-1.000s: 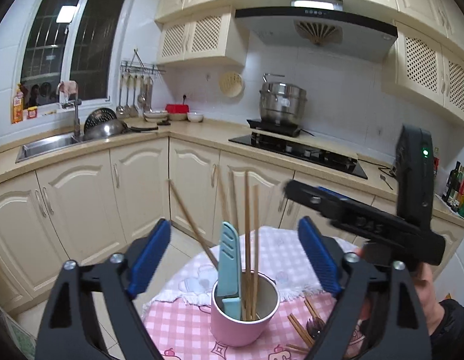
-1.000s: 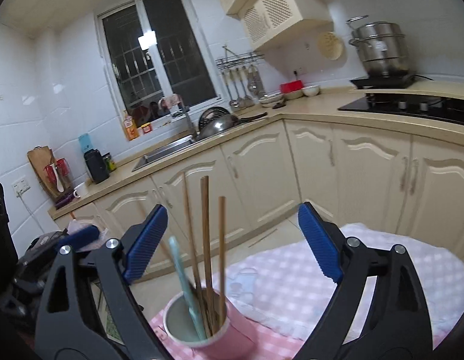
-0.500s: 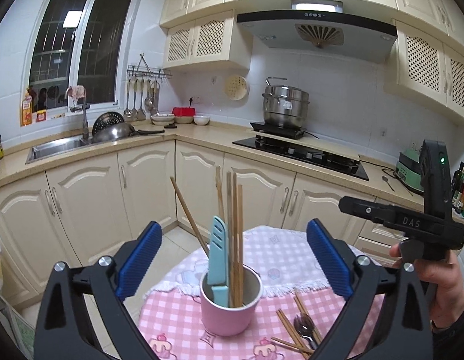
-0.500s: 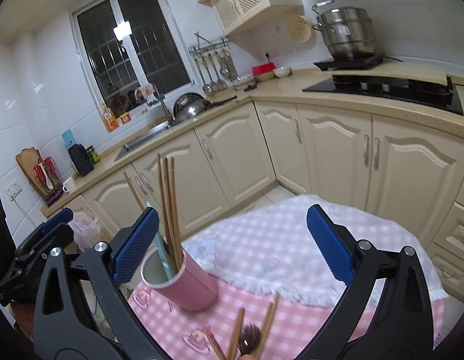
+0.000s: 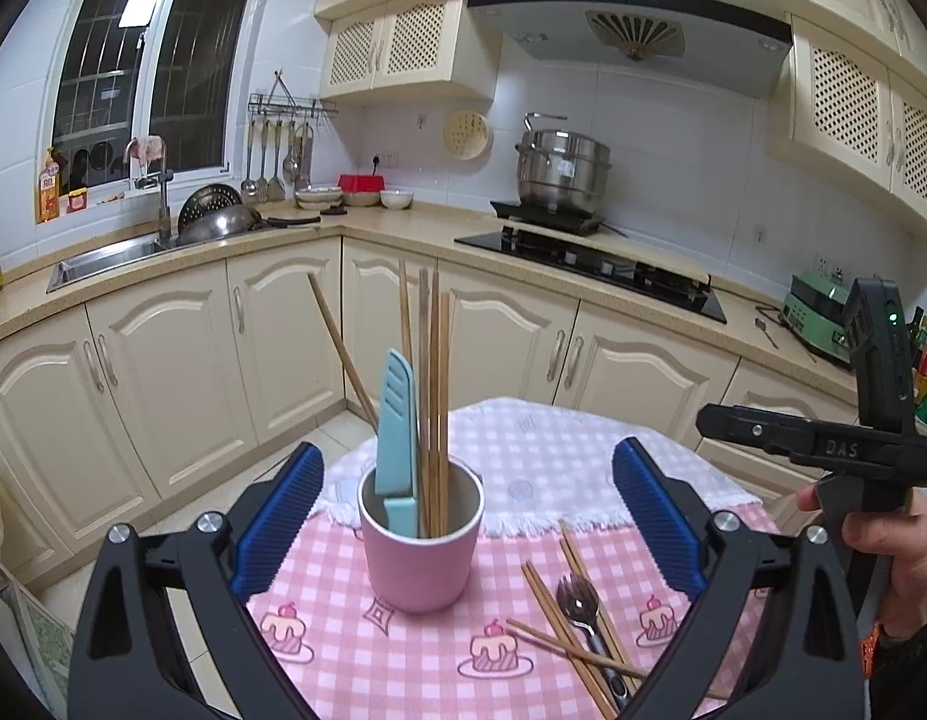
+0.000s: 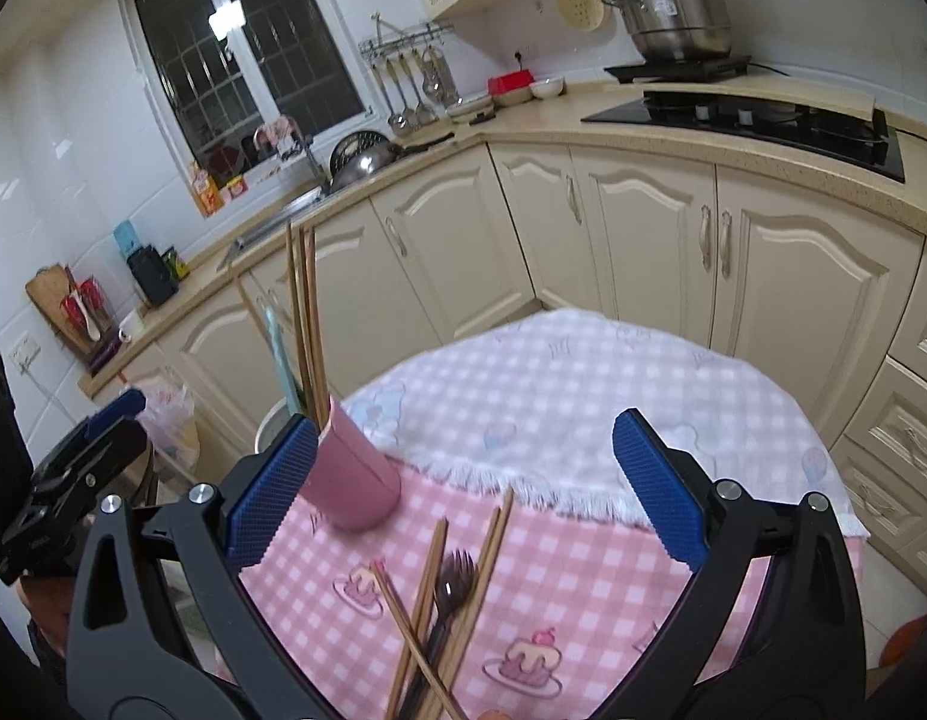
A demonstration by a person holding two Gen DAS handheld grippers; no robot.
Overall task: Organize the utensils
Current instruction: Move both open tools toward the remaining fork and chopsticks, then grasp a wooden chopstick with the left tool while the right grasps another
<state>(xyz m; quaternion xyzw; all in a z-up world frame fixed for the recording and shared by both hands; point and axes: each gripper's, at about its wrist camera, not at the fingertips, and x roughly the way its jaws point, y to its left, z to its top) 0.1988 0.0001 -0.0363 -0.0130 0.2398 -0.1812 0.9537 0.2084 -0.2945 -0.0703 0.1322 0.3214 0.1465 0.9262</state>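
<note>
Your right gripper (image 6: 463,480) swung down from the pink cup (image 6: 352,480) to loose chopsticks (image 6: 430,588) lower centre; both grippers gape empty, left gripper (image 5: 466,516) too.

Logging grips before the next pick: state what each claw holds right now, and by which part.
Nothing is held. The left claw stands open around the pink cup without touching; the right claw is open above loose wooden chopsticks.

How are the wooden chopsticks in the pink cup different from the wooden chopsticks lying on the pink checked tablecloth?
The wooden chopsticks in the pink cup stand nearly upright, bunched beside a light blue plastic utensil; one leans away. The wooden chopsticks lying on the pink checked tablecloth lie flat, loose and crossed, with a dark metal fork among them. The first set is put away, the second is not. Both sets are brown, thin and long.
</note>
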